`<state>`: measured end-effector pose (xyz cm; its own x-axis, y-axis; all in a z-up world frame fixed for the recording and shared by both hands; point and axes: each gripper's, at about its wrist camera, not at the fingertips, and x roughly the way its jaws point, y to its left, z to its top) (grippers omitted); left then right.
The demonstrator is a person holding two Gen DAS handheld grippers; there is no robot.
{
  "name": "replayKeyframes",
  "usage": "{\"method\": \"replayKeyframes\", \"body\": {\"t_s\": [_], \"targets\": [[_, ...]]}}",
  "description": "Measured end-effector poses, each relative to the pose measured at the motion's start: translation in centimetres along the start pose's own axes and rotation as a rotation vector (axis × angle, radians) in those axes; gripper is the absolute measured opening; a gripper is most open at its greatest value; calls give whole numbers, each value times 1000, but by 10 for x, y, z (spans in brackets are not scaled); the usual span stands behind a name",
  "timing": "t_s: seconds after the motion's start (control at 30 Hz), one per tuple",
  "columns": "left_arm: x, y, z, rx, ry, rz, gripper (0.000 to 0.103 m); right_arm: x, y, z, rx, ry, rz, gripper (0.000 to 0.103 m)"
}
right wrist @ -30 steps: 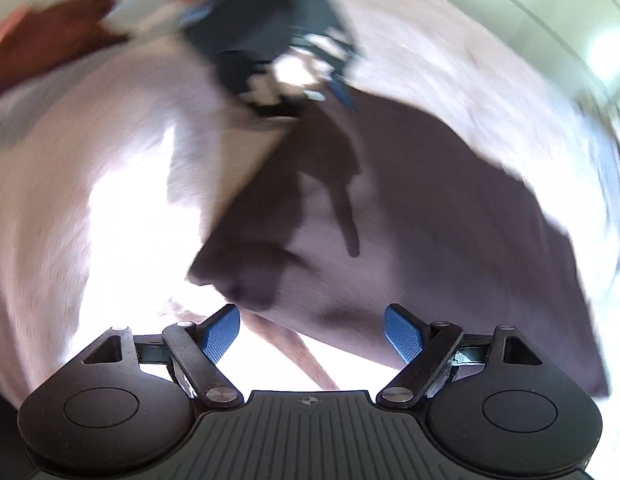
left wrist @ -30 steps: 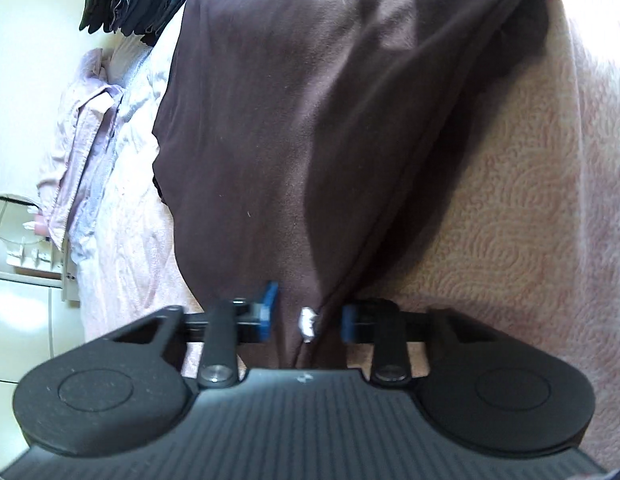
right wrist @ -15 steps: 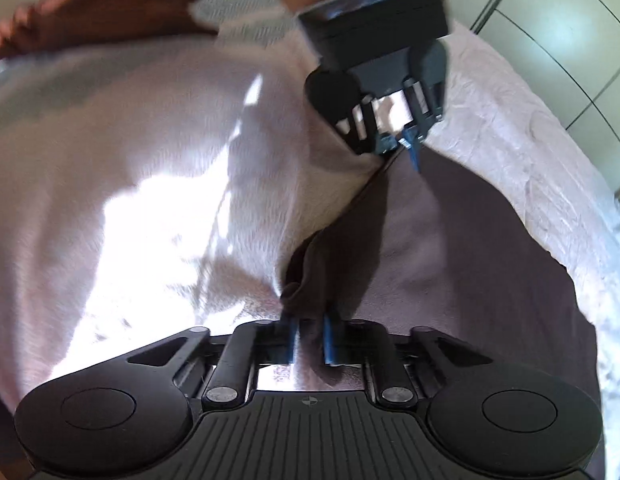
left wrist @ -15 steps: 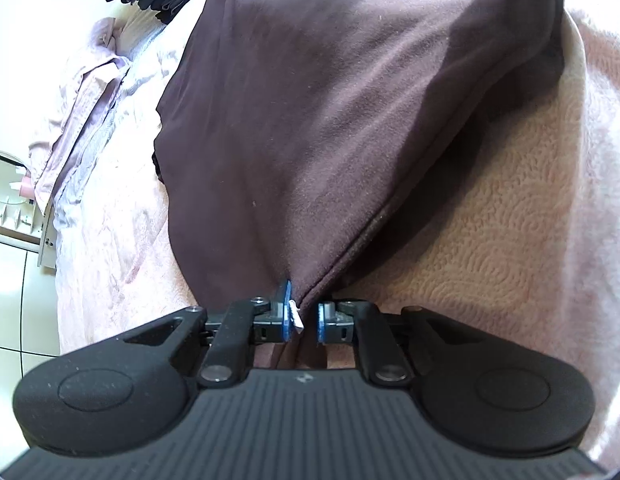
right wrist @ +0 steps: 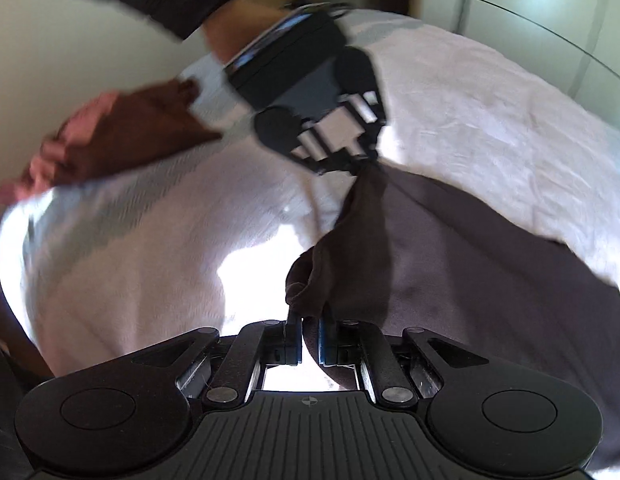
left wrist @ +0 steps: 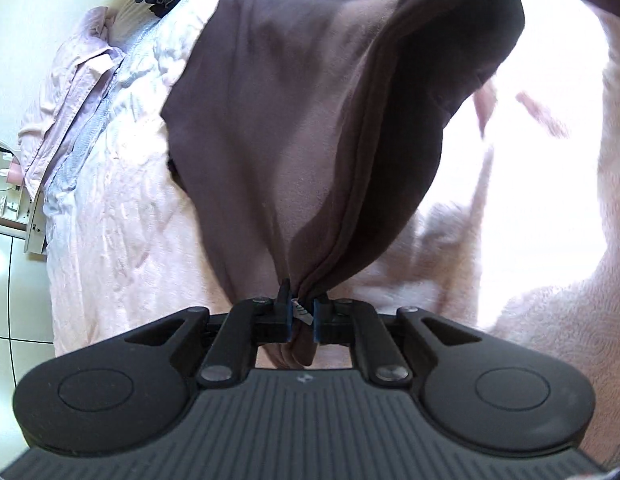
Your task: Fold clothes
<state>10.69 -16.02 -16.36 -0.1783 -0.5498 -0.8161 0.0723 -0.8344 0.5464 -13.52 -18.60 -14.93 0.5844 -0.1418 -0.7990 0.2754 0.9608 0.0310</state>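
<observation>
Garment (left wrist: 294,128), a dark brown one, is pinched at two points: the left gripper (left wrist: 301,314) is clenched on a bunched corner where a small white tag shows between the blue pads, and the right gripper (right wrist: 309,334) is clenched on another gathered bit of the same cloth. Outward from the jaws, the fabric hangs lifted near both grips and slopes away to lie on the pink bed cover (left wrist: 122,216). In the right wrist view the left gripper (right wrist: 360,164) appears farther off, with a taut ridge of cloth running between the two. A pile of pale pink clothes (left wrist: 66,92) lies far left. The bites look thin; a quick pull apart could, I judge, slip a corner free, or drag the trailing part crooked and crease the fold.
</observation>
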Motion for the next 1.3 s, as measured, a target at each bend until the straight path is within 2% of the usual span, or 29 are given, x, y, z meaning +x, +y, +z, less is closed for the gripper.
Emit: {"method": "replayKeyframes", "body": {"t_s": [0.13,0.27,0.4,0.47,0.57,0.67,0.77,0.83,0.93,1.07,1.1,1.2,1.3], "targets": [[-13,61,24,8,3,7,7,-47,-44,11,158,-99,-37,5],[-9,138,72,59,9,-2,7,-98,-100,8,327,-215,-121,5],[31,205,141,105,23,-26,7,-135,-168,-13,474,-296,-222,5],[66,228,174,130,32,-56,7,-142,-209,-34,581,-319,-244,5],[134,242,213,175,40,-117,7,-141,-268,-76,754,-333,-248,5],[201,239,240,189,49,-197,7,-136,-318,-126,893,-297,-239,5],[254,232,257,196,68,-271,8,-123,-348,-174,1006,-265,-217,5],[276,229,262,190,81,-305,9,-114,-361,-195,1061,-250,-202,5],[289,237,260,129,70,-352,10,-109,-366,-210,1121,-245,-181,5],[296,263,247,-57,30,-434,13,-110,-366,-216,1155,-247,-177,5],[298,271,242,-116,16,-451,17,-111,-365,-218,1166,-248,-177,5],[303,296,225,-314,-10,-440,34,-111,-363,-223,1204,-248,-182,5],[297,317,205,-455,-29,-357,33,-112,-362,-227,1248,-252,-209,6]]}}
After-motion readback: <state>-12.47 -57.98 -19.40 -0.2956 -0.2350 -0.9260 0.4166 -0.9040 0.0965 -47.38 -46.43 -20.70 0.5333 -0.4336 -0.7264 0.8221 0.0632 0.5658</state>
